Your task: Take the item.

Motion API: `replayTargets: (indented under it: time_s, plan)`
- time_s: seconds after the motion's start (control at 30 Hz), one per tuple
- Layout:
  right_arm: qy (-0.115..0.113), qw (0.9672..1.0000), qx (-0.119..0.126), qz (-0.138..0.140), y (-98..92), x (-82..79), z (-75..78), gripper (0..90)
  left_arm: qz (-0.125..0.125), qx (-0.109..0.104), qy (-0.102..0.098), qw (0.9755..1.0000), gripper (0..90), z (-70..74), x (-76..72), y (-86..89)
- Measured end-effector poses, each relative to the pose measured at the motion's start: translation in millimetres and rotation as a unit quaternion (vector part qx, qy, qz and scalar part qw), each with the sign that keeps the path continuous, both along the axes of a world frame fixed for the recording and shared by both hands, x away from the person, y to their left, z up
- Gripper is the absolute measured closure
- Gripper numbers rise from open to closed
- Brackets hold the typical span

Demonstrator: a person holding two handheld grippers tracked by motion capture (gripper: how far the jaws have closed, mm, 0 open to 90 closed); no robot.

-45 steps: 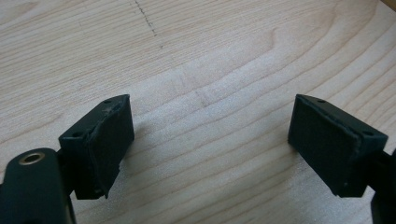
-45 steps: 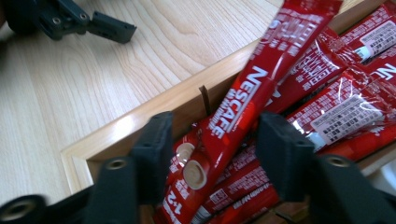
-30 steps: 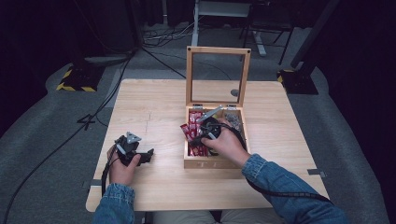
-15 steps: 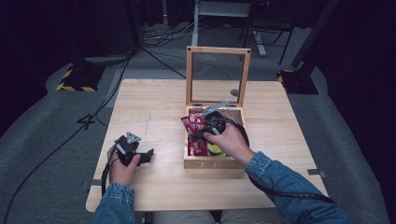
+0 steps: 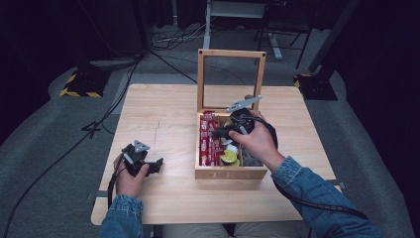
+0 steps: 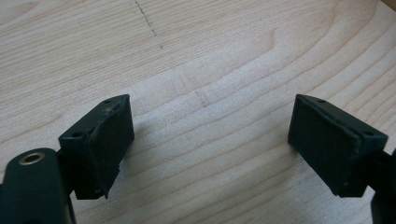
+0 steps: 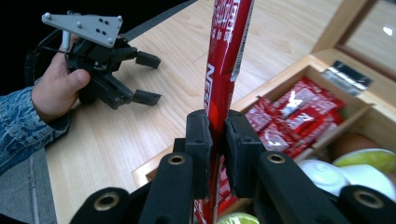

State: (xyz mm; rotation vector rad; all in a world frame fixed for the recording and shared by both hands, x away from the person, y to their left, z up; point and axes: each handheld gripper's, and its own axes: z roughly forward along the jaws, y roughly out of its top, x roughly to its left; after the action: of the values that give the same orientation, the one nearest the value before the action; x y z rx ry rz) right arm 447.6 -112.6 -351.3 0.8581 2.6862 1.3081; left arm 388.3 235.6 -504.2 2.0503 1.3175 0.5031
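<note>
A wooden tea box stands on the table with its framed lid upright. My right gripper hovers over the box's left compartment, shut on a long red sachet that stands upright between its pads. More red sachets lie in that compartment. My left gripper rests on the table to the left of the box, held by a hand. Its jaws stand open over bare wood with nothing between them. The left gripper is also in the right gripper view, beyond the sachet.
Yellow and white round pods fill the box's neighbouring compartment. The light wooden table has bare room left of the box. Cables, floor stands and dark grey carpet surround the table.
My right gripper has risen above the box and drawn the red sachet up with it. The left gripper has stayed where it was.
</note>
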Motion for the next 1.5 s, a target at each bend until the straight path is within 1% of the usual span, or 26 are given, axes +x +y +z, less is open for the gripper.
replayTargets:
  time_s: [0.23, 0.3, 0.5, 0.57, 0.7, 0.73, 0.77, 0.8, 0.97, 1.1, 1.13, 1.17, 1.27, 1.4, 1.47, 1.5]
  plan:
    - [-0.011, 0.9997, 0.004, -0.023, -25.5, 2.3, 10.6, 81.3, -0.001, 0.000, 0.000, 1.0000, 14.6, 0.0, 0.1, 0.0]
    - [-0.019, 0.9993, 0.003, -0.033, -34.3, 2.1, 13.6, 81.2, -0.001, 0.000, 0.001, 1.0000, 14.6, 0.1, 0.2, 0.1]
    - [-0.026, 0.9980, 0.006, -0.058, -58.9, 2.6, 19.3, 81.2, -0.005, -0.001, 0.000, 1.0000, 14.0, -0.1, 2.0, 0.2]
    - [-0.026, 0.9974, 0.010, -0.067, -67.6, 2.8, 20.3, 81.2, -0.007, -0.002, 0.002, 1.0000, 14.0, 0.0, 2.1, 0.6]
    - [-0.024, 0.9961, 0.007, -0.084, -85.6, 5.1, 19.4, 81.2, -0.007, -0.001, 0.001, 1.0000, 14.0, 0.0, 2.2, 0.6]
    - [-0.024, 0.9961, 0.007, -0.084, -85.6, 5.1, 19.4, 81.2, -0.007, -0.001, 0.001, 1.0000, 14.0, 0.0, 2.2, 0.6]
    - [-0.025, 0.9958, 0.006, -0.088, -90.2, 6.1, 19.0, 81.2, -0.006, -0.001, 0.000, 1.0000, 14.0, -0.1, 2.1, 0.4]
    - [-0.022, 0.9949, 0.006, -0.098, -99.3, 7.6, 18.3, 81.2, -0.007, 0.000, 0.000, 1.0000, 14.1, -0.1, 1.8, 0.5]
    - [-0.020, 0.9926, 0.017, -0.118, -123.2, 9.2, 17.4, 81.2, -0.007, -0.001, 0.001, 1.0000, 14.1, 0.0, 0.9, 0.7]
    - [-0.019, 0.9903, 0.012, -0.137, -142.0, 11.7, 12.6, 81.2, -0.008, -0.001, 0.001, 1.0000, 14.1, 0.0, 0.8, 0.7]
    - [-0.019, 0.9903, 0.012, -0.137, -142.0, 11.7, 12.6, 81.2, -0.008, -0.001, 0.001, 1.0000, 14.1, 0.0, 0.8, 0.7]
    - [-0.024, 0.9884, 0.007, -0.150, -151.5, 13.1, 10.3, 81.2, -0.008, -0.001, 0.001, 1.0000, 14.1, 0.0, 0.8, 0.7]
    - [-0.023, 0.9856, 0.006, -0.167, -165.2, 15.9, 5.9, 81.2, -0.007, -0.001, 0.001, 1.0000, 14.1, 0.0, 0.8, 0.7]
    - [-0.014, 0.9821, -0.005, -0.188, -180.0, 19.8, -3.3, 81.2, -0.008, -0.001, 0.001, 1.0000, 14.1, 0.0, 0.8, 0.7]
    - [-0.016, 0.9804, -0.011, -0.196, -185.6, 22.0, -8.4, 81.2, -0.008, -0.001, 0.001, 1.0000, 14.1, 0.0, 0.9, 0.7]
    - [-0.015, 0.9789, -0.016, -0.203, -189.2, 23.4, -11.8, 81.2, -0.007, -0.001, 0.001, 1.0000, 14.1, 0.0, 0.8, 0.7]
